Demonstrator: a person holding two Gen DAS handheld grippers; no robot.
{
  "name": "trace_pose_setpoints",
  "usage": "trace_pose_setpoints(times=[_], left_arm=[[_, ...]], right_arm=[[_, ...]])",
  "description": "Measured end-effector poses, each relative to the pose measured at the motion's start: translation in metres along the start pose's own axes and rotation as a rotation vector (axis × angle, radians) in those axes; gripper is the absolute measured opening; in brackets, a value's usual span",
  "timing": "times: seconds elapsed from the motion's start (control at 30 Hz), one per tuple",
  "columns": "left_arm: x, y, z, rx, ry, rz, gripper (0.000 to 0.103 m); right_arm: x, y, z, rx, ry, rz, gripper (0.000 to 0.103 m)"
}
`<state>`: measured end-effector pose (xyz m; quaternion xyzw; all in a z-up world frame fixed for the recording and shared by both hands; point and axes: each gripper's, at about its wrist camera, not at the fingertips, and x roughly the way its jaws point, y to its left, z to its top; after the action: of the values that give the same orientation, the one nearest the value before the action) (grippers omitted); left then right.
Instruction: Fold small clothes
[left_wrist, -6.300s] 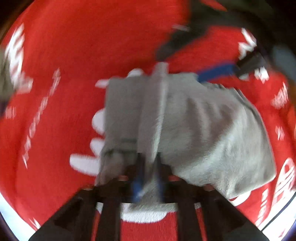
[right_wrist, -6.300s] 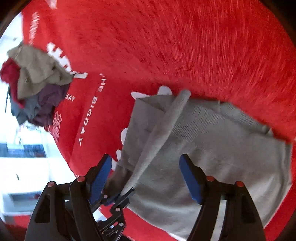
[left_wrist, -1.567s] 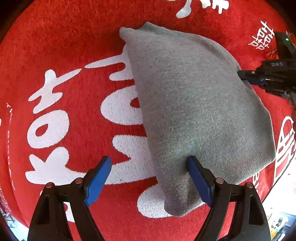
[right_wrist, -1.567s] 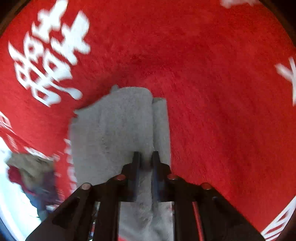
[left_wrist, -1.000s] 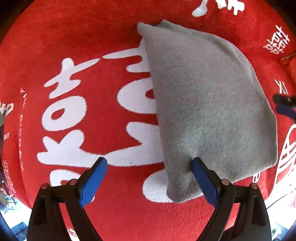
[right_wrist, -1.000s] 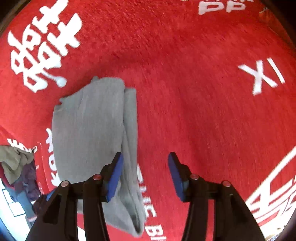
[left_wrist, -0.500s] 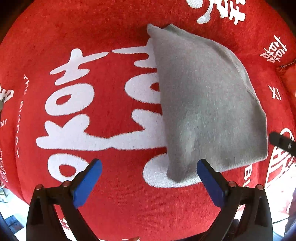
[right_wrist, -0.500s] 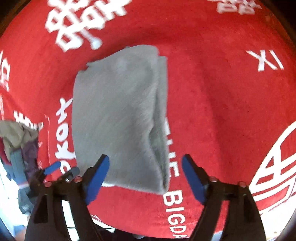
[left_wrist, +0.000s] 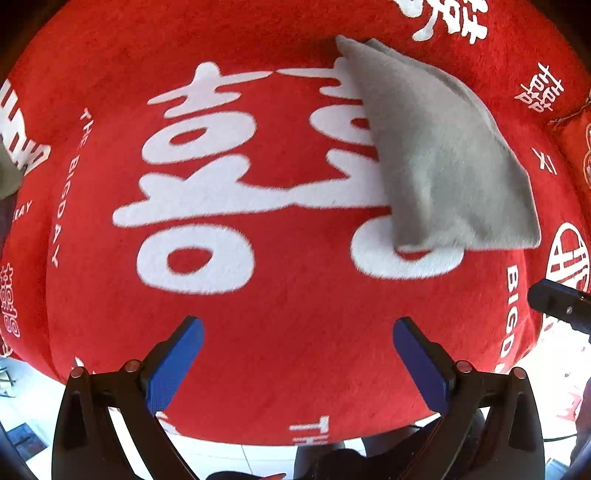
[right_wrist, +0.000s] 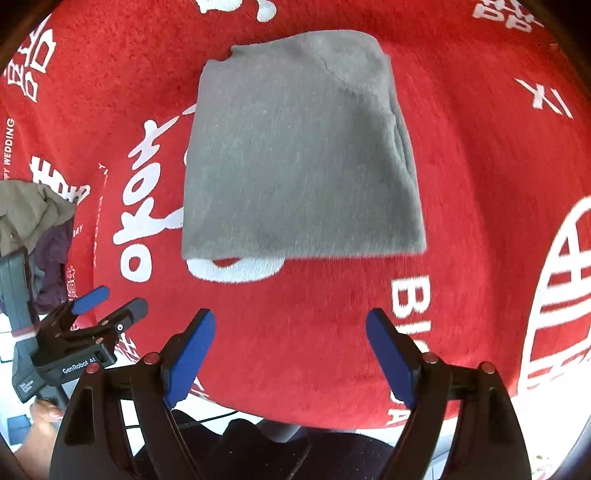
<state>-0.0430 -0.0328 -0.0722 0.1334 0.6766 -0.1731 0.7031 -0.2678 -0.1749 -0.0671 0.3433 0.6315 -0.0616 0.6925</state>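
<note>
Left gripper (left_wrist: 297, 347): jaws spread wide, nothing between the blue pads, only the red printed cloth (left_wrist: 295, 314) below; the folded grey garment (left_wrist: 439, 147) lies flat ahead and to its right, apart from it. Right gripper (right_wrist: 291, 339): jaws wide, empty, the same garment (right_wrist: 299, 155) directly ahead, clear of the pads. Only the right view shows the left tool from outside, and beyond it a heap of unfolded clothes (right_wrist: 33, 221) at the far left.

Grey garment (right_wrist: 299, 147) was folded from loose spread into compact rectangle, then released onto red cloth (left_wrist: 258, 314). Right gripper (right_wrist: 290, 354), earlier clamped on garment edge, was opened and drawn clear. Left gripper (left_wrist: 295, 358) was opened wider, pulled back off garment.
</note>
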Motion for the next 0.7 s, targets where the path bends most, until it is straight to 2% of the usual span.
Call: trace_pose_setpoints(times=[0.5, 0.7], left_arm=[[-0.001, 0.005, -0.024, 0.015, -0.007, -0.014, 0.103], [0.009, 0.005, -0.025, -0.01, 0.025, -0.022, 0.103]], right_arm=[[-0.007, 0.004, -0.036, 0.032, -0.03, -0.02, 0.086], [-0.002, -0.004, -0.038, 0.044, -0.006, -0.026, 0.086]])
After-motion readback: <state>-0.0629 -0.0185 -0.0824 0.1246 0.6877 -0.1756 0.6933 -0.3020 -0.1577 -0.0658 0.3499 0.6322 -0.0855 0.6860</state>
